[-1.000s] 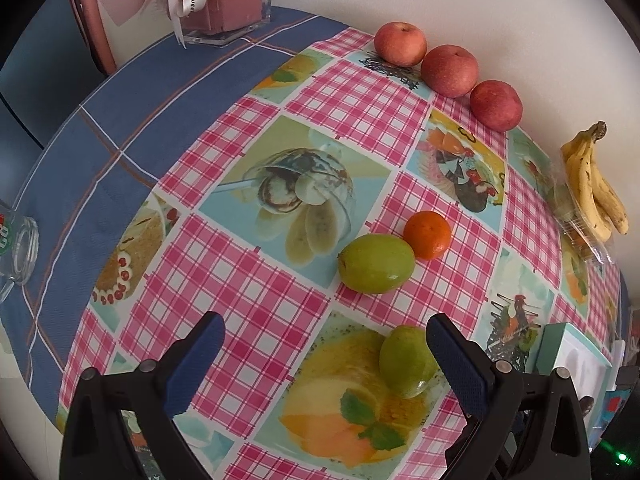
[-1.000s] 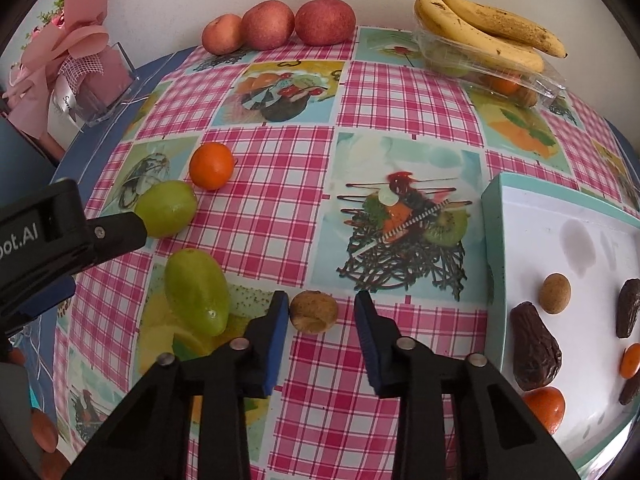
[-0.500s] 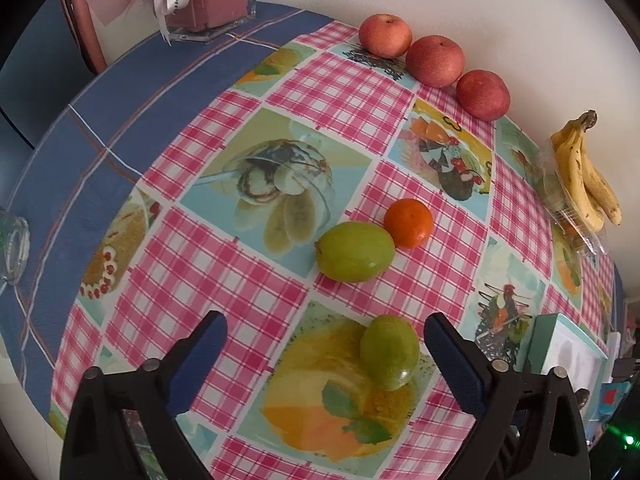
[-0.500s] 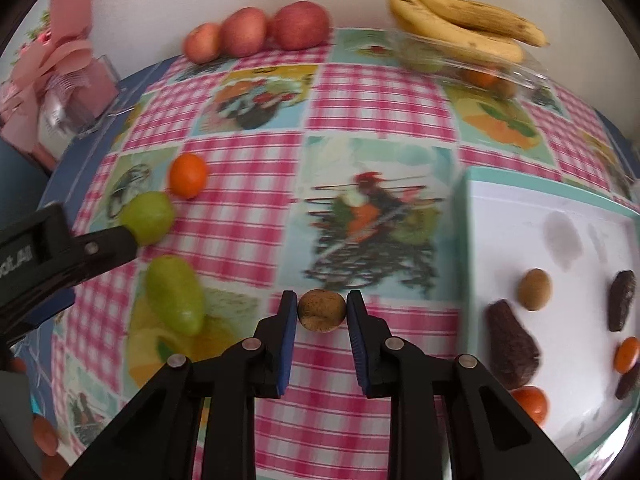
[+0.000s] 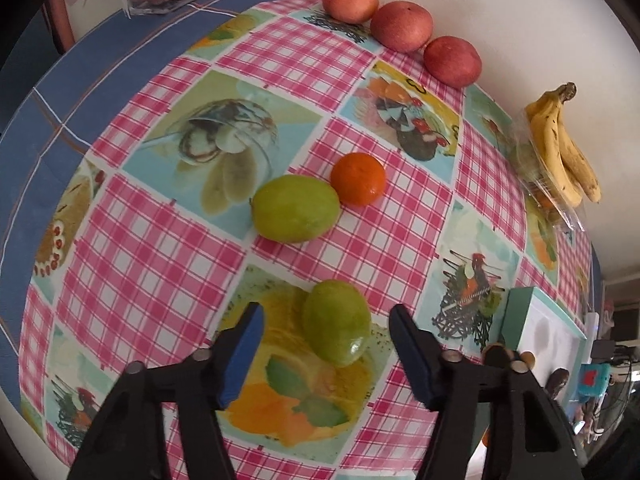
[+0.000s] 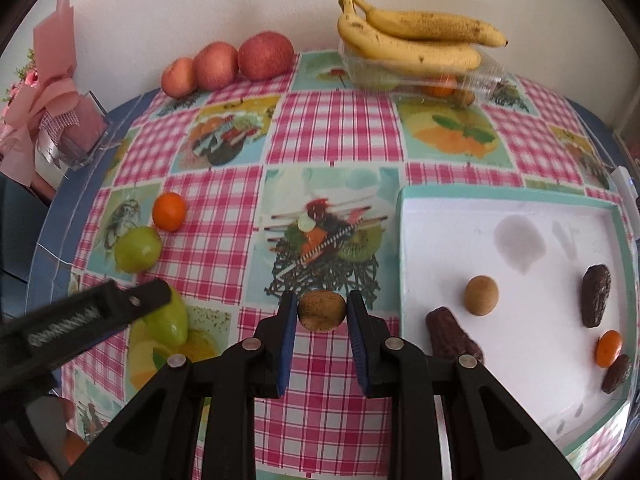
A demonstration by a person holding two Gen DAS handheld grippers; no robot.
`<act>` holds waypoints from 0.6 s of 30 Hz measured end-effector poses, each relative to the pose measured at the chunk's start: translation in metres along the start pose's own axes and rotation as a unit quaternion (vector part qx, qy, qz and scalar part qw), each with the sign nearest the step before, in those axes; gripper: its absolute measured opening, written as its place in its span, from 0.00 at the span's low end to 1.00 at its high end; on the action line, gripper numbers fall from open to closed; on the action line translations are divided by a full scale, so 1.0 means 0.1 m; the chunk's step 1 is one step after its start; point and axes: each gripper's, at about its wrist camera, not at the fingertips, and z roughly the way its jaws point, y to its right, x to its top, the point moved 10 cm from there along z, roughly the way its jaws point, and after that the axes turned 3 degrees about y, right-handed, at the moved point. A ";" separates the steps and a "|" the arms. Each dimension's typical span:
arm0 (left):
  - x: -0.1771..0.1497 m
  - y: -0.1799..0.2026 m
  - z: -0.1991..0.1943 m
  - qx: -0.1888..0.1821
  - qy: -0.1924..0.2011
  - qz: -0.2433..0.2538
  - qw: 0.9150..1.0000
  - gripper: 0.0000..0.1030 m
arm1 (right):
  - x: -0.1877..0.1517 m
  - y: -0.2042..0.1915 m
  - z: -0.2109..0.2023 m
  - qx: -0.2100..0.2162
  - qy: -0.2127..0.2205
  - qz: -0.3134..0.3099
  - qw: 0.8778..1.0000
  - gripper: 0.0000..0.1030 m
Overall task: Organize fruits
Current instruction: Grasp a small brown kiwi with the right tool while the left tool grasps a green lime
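A white wall is standing behind a bench [image 6: 332, 132] that is wearing a pink-checked cloth with printed food pictures. At the far left of the right wrist view, a clear box with a pink ribbon [image 6: 64, 128] is sitting near the bench's edge. Next along the wall, three red apples [image 6: 228, 64] are lying in a row, touching one another. Below them, out on the cloth, an orange mandarin [image 5: 359, 179] is resting just beside a round green fruit [image 5: 295, 208].

Nearer the cameras, a second, longer green fruit [image 5: 337, 323] is lying on a printed orange picture. The left gripper [image 5: 326, 354] is hanging over it with its jaws spread wide, one on each side of the fruit and neither touching it.

Toward the middle, the right gripper [image 6: 322, 312] is pinching a small brown kiwi-like fruit [image 6: 322, 311], its jaws drawn in narrow and pressing both sides of it. This fruit is sitting just left of a white tray with a teal rim [image 6: 402, 240]; whether it is off the cloth I cannot tell.

Against the wall, a bunch of bananas [image 6: 416, 40] is lying on top of a clear plastic punnet [image 6: 424, 76] holding more fruit.

At the right, inside the tray, a round brown fruit [image 6: 481, 295], several dark dates [image 6: 596, 300] and a small orange fruit [image 6: 609, 348] are lying apart from each other.
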 end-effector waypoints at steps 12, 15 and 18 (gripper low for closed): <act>-0.04 0.04 0.03 0.001 -0.006 0.008 1.000 0.38 | 0.16 0.06 -0.28 0.000 0.032 0.004 0.999 0.25; -0.04 0.05 0.02 0.003 -0.002 0.011 1.000 0.38 | 0.17 0.07 -0.31 0.000 0.035 0.006 0.999 0.25; -0.02 0.06 0.00 -0.001 0.002 0.012 1.000 0.38 | 0.19 0.08 -0.34 0.000 0.039 0.006 0.999 0.25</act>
